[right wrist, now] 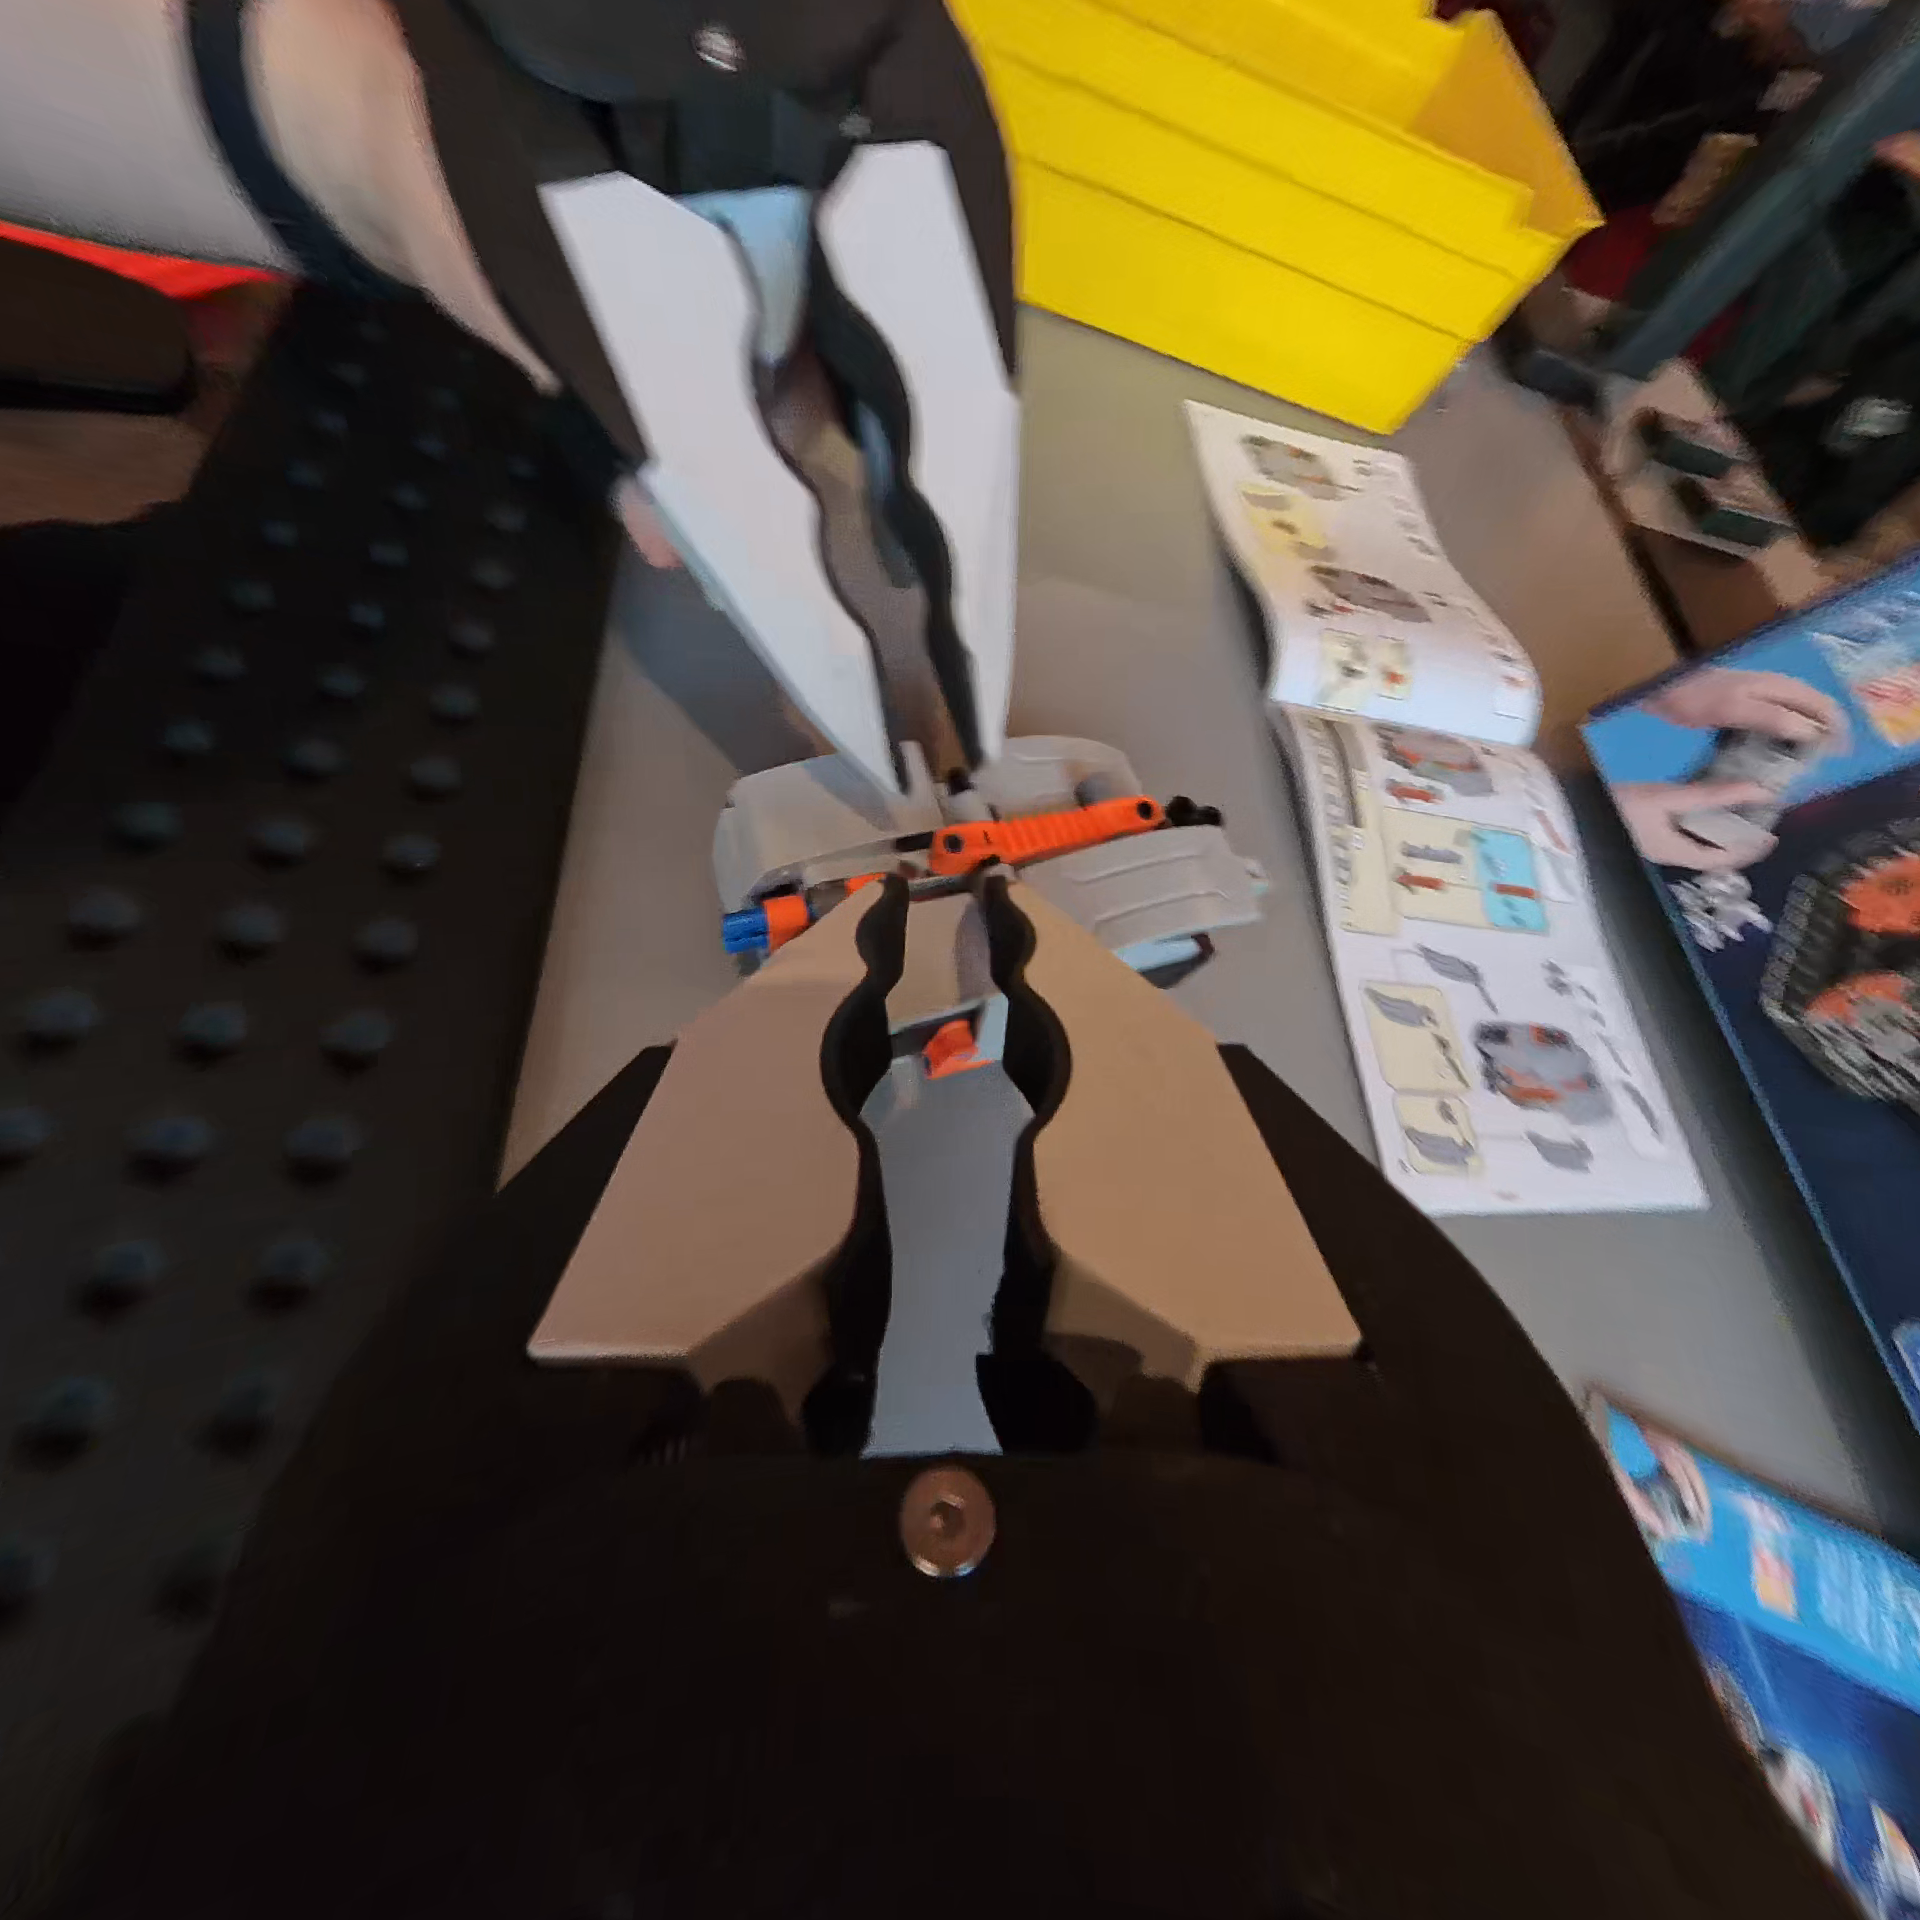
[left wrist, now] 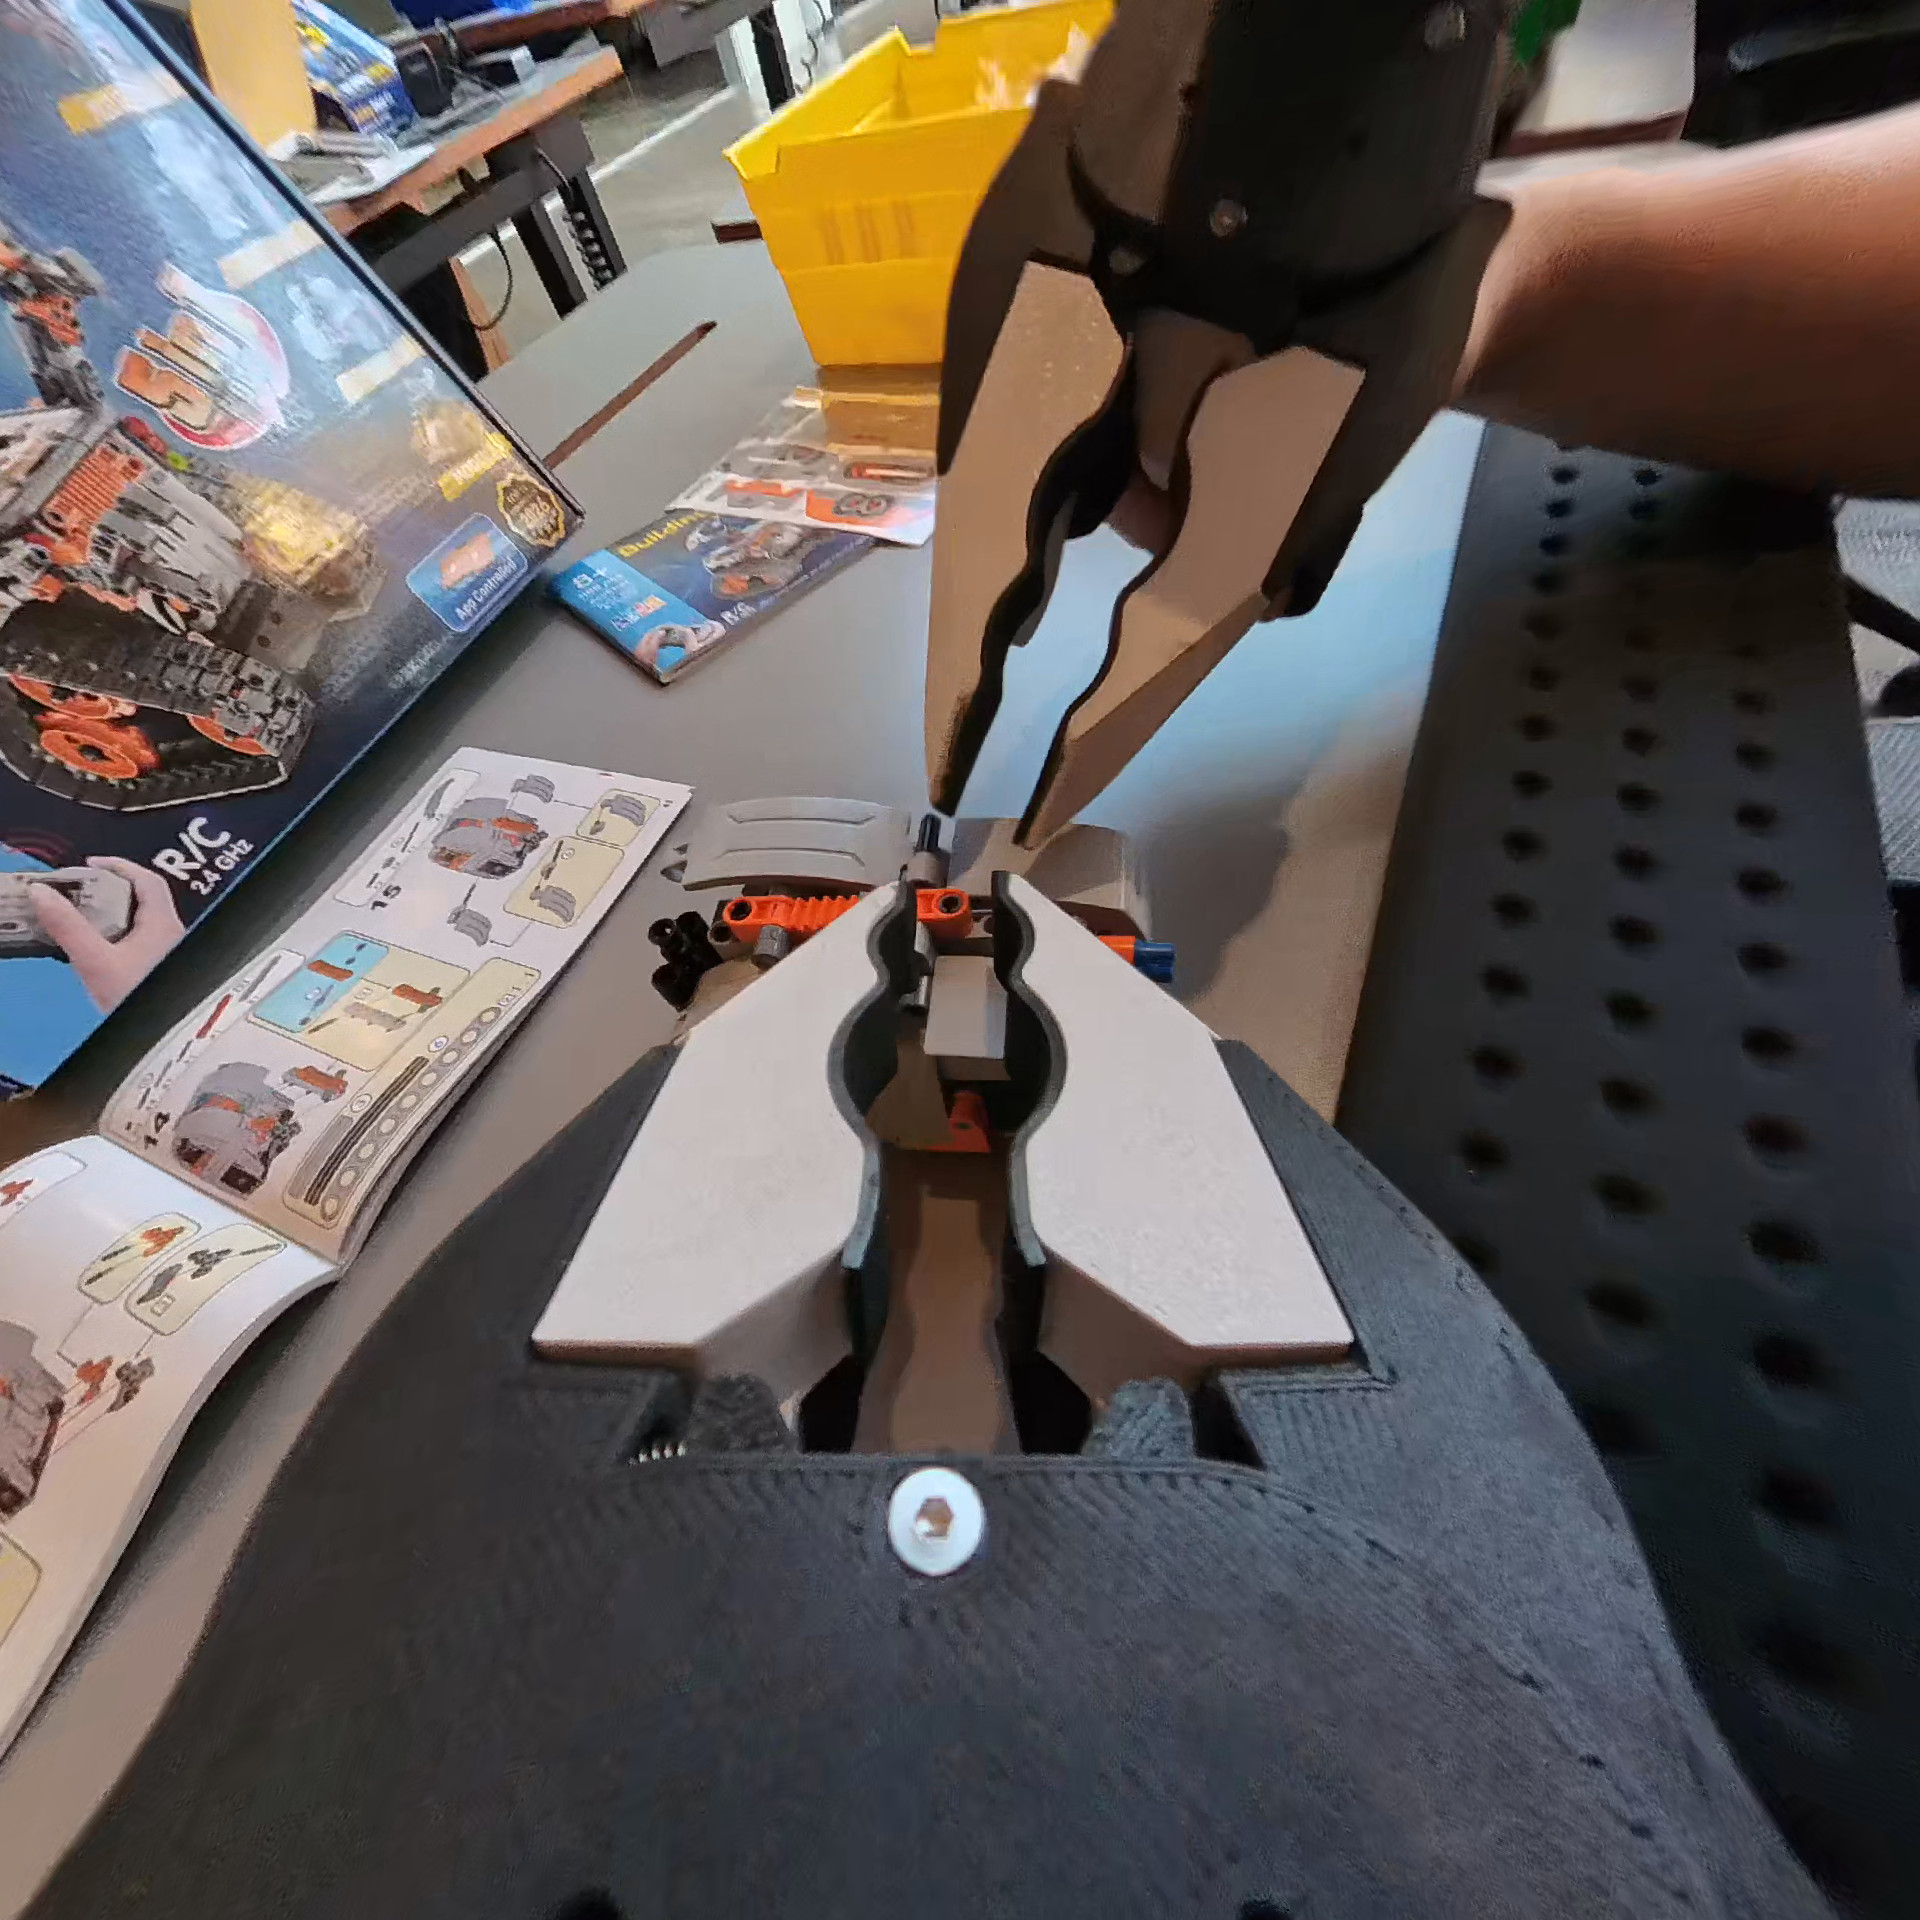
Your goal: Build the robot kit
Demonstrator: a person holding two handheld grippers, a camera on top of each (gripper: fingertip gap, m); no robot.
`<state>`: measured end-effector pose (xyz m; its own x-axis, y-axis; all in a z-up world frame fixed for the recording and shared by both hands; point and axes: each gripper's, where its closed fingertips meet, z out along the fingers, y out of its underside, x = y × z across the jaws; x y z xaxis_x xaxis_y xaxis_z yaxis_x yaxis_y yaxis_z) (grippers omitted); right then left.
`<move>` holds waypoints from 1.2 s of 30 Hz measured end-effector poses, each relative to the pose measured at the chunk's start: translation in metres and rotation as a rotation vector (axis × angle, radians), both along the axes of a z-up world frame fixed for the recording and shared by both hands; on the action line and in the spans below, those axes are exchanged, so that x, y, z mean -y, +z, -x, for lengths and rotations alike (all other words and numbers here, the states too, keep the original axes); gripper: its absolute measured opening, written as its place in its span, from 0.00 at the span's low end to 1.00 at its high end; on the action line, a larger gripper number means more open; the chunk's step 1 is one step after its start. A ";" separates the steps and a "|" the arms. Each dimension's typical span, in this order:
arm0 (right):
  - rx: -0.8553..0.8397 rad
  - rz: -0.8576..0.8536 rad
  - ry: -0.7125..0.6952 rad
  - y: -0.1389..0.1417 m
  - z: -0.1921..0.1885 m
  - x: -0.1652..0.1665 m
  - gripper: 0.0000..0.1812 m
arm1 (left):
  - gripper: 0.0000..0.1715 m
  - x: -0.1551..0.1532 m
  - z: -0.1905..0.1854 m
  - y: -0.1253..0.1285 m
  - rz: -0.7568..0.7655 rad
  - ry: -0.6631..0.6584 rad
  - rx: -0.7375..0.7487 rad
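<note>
L gripper (left wrist: 948,914) jaws clamped on grey-orange brick model (left wrist: 810,847) | R gripper (right wrist: 943,894) jaws slightly apart over black pin (left wrist: 928,831) | we keep model flat on bench (left wrist: 727,727), press straight

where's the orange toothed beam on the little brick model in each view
Left wrist view: the orange toothed beam lies just left of centre, beside the left gripper tips, running sideways.
Right wrist view: the same beam sits just right of centre, beyond the right gripper tips.
Shared landmark: the yellow bin behind the model in both.
</note>
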<state>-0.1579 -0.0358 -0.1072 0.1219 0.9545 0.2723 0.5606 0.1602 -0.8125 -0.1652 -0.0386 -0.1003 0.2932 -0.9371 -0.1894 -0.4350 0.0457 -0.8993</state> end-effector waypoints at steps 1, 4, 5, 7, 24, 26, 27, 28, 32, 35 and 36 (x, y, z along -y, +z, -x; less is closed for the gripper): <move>-0.002 0.017 0.039 0.001 0.002 0.001 0.08 | 0.07 -0.002 -0.003 -0.003 0.003 -0.006 -0.014; 0.004 0.010 0.077 0.001 0.004 -0.006 0.08 | 0.07 -0.006 -0.009 -0.009 0.024 -0.022 -0.018; -0.008 0.008 0.085 0.003 0.004 -0.008 0.08 | 0.07 -0.006 -0.010 -0.009 0.032 -0.029 -0.009; -0.089 0.048 0.063 0.014 0.004 -0.014 0.09 | 0.06 -0.006 -0.011 -0.007 0.048 -0.041 0.015; 0.035 0.025 0.230 -0.011 0.011 -0.013 0.04 | 0.12 -0.010 -0.009 -0.016 -0.078 -0.143 -0.075; 0.039 0.031 0.225 -0.012 0.010 -0.013 0.04 | 0.11 -0.010 -0.010 -0.016 -0.127 -0.149 -0.086; 0.039 0.030 0.224 -0.012 0.010 -0.013 0.04 | 0.10 -0.010 -0.010 -0.016 -0.142 -0.154 -0.086; 0.041 0.037 0.224 -0.012 0.010 -0.013 0.03 | 0.10 -0.010 -0.010 -0.017 -0.154 -0.159 -0.090; 0.090 -0.005 0.235 -0.013 0.009 -0.013 0.03 | 0.10 -0.010 -0.010 -0.017 -0.169 -0.189 -0.092; 0.079 -0.006 0.245 -0.013 0.008 -0.013 0.03 | 0.10 -0.009 -0.009 -0.017 -0.170 -0.205 -0.077; 0.068 -0.006 0.241 -0.013 0.007 -0.014 0.03 | 0.07 -0.009 -0.009 -0.017 -0.173 -0.203 -0.067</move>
<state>-0.1653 -0.0214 -0.1203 -0.1277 0.9522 0.2774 0.5591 0.3001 -0.7729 -0.1563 -0.0293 -0.1178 0.0845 -0.9272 -0.3648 -0.4594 0.2887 -0.8400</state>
